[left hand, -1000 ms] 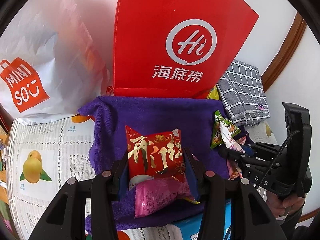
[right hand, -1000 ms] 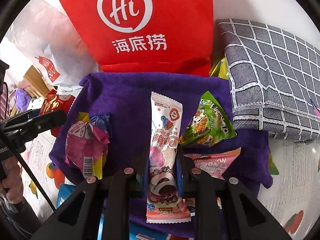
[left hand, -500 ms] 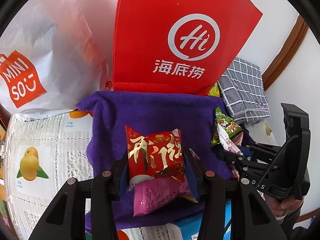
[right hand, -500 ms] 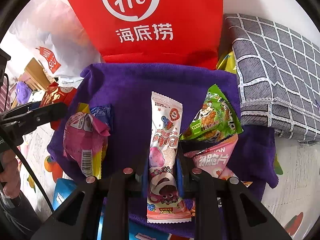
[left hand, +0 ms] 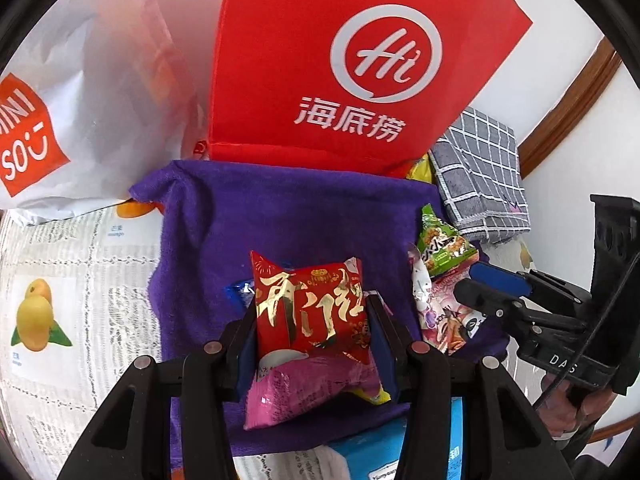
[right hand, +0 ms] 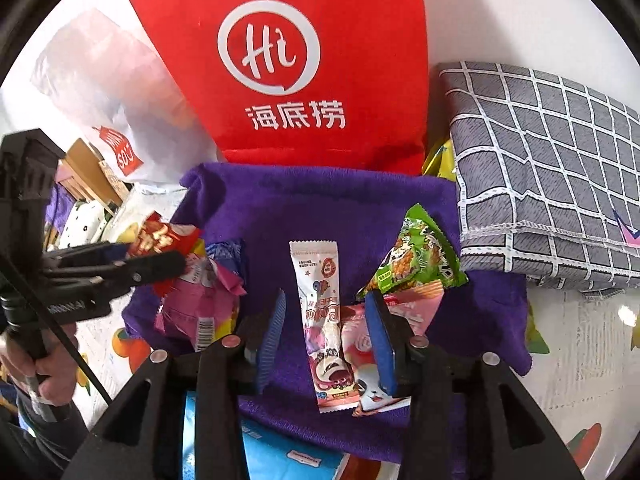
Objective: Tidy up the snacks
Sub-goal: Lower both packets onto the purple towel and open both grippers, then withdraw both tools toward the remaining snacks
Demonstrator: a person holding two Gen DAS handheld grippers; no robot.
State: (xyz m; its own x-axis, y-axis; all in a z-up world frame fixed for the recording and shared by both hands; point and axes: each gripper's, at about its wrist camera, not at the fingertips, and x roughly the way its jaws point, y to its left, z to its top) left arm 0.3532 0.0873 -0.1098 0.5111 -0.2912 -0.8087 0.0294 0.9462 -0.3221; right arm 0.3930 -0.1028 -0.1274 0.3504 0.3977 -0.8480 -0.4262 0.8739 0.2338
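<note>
a newspaper-covered table (left hand: pixel 80 264) against a white wall, with a purple towel (left hand: pixel 288 216) spread over it as the sorting spot. nearest to me, the left gripper (left hand: pixel 310 320) is clamped on a red packet with gold lettering (left hand: pixel 310 312), carried just above a pink packet (left hand: pixel 296 388) on the towel. beside it, the right gripper (right hand: pixel 328 328) has changed: a second ago its pads pinched the long white-and-pink wafer bar (right hand: pixel 326 320); now the jaws stand wide apart and the bar lies loose between them, flat on the towel. so that piece looks delivered, set down next to a pale pink packet (right hand: pixel 400 312) and a green packet (right hand: pixel 416 260). the left side has hardly moved in that time, and its red packet is not yet placed.

further back on the towel there is bare cloth, room for the red packet, i'd guess. behind it stands a big red bag (left hand: pixel 352 64), a white shopping bag (left hand: pixel 92 92) to its left, a folded grey checked cloth (right hand: pixel 540 168) to its right.
</note>
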